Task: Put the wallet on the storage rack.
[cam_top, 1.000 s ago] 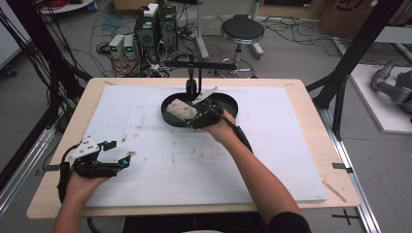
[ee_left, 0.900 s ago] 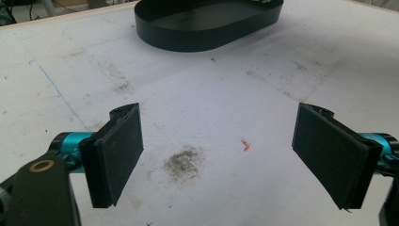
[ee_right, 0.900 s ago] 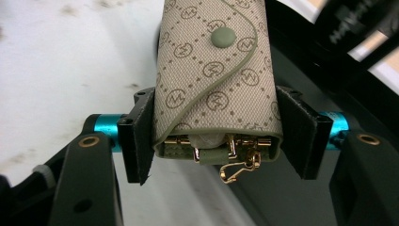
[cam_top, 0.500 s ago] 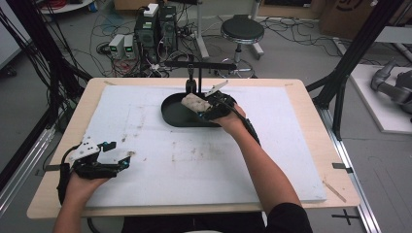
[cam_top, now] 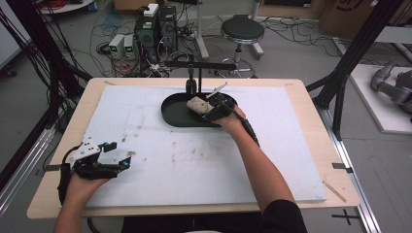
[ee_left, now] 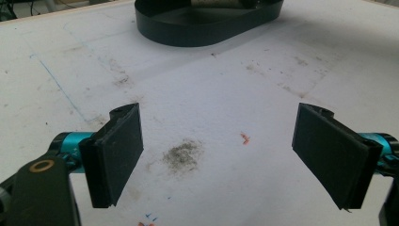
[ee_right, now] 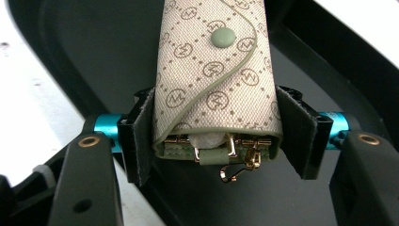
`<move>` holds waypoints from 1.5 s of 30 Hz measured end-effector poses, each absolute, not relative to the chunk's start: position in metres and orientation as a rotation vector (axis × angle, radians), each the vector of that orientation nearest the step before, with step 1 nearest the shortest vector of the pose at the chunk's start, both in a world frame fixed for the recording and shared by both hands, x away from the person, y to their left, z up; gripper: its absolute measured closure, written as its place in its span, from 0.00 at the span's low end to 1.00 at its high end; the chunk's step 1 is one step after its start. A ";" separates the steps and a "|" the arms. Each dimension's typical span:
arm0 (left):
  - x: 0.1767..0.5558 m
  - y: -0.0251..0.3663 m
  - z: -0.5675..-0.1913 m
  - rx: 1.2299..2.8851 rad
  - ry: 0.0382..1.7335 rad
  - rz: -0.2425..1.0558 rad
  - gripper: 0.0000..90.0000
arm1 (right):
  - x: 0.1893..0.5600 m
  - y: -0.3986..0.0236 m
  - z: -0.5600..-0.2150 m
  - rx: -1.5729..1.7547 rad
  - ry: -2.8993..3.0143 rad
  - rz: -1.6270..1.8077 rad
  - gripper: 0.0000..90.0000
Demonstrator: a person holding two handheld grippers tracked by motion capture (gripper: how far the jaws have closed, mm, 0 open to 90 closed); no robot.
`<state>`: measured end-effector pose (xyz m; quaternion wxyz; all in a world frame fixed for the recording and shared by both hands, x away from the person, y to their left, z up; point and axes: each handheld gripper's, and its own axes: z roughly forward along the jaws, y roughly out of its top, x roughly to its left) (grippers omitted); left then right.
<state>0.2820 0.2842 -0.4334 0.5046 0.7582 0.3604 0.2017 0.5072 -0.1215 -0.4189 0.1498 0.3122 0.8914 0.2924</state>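
- Two grippers at work, taken here from left to right.
- Left gripper (cam_top: 116, 154): jaws wide apart, nothing between the pads (ee_left: 117, 150), only bare stained white board (ee_left: 197, 94) under and ahead of them. Resting low at the near left corner of the board, well apart from the black tray (ee_left: 207, 28), which lies far ahead of the jaws.
- Right gripper (ee_right: 216, 136): closed on the small pouch (ee_right: 214, 80), one pad on each long side, near its clasp end. Held over the inside of the black tray (ee_right: 329, 61), the pouch stretching forward away from the jaws.
- Pouch, in the high view (cam_top: 198, 104): just ahead of the right gripper (cam_top: 214, 110), above the tray floor, at the far middle of the board.
- Handling, as a judgement: light, probably. Coated canvas with printed pattern, soft, somewhat flat; sides seem to yield slightly under the pads, so no need of hard squeeze.
- Surface looks smooth, perhaps a little slippery; wide pads on both flanks should hold well enough.
- Gold clips (ee_right: 237, 160) and green tab at the near end hang loose; better not to grip there, could swing or catch on the tray rim.
- Snap button (ee_right: 223, 37) on the flap: best to keep pads away from it.
- Best hold: across the narrow width, as now, on the stitched edges.
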 end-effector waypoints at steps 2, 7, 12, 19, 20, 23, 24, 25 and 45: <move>0.282 0.284 -0.433 1.829 0.870 0.487 0.19 | 0.510 -0.123 -0.421 0.907 2.563 0.834 0.40; 0.282 0.283 -0.433 1.834 0.868 0.487 0.19 | 0.513 -0.127 -0.426 0.954 2.566 0.813 0.40; 0.282 0.282 -0.433 1.843 0.864 0.484 0.19 | 0.515 -0.130 -0.428 0.997 2.575 0.809 0.38; 0.282 0.281 -0.434 1.849 0.864 0.479 0.19 | 0.514 -0.132 -0.425 1.014 2.558 0.843 0.34; 0.282 0.281 -0.434 1.847 0.863 0.479 0.19 | 0.513 -0.132 -0.422 1.013 2.553 0.849 0.33; 0.283 0.280 -0.434 1.849 0.860 0.475 0.19 | 0.510 -0.134 -0.417 1.016 2.550 0.863 0.30; 0.283 0.280 -0.434 1.851 0.859 0.472 0.19 | 0.510 -0.136 -0.416 1.012 2.552 0.868 0.29; 0.283 0.280 -0.435 1.851 0.857 0.471 0.19 | 0.508 -0.137 -0.414 1.024 2.552 0.871 0.27; 0.284 0.269 -0.432 1.841 0.829 0.442 0.19 | 0.463 -0.182 -0.372 0.984 2.486 1.012 0.23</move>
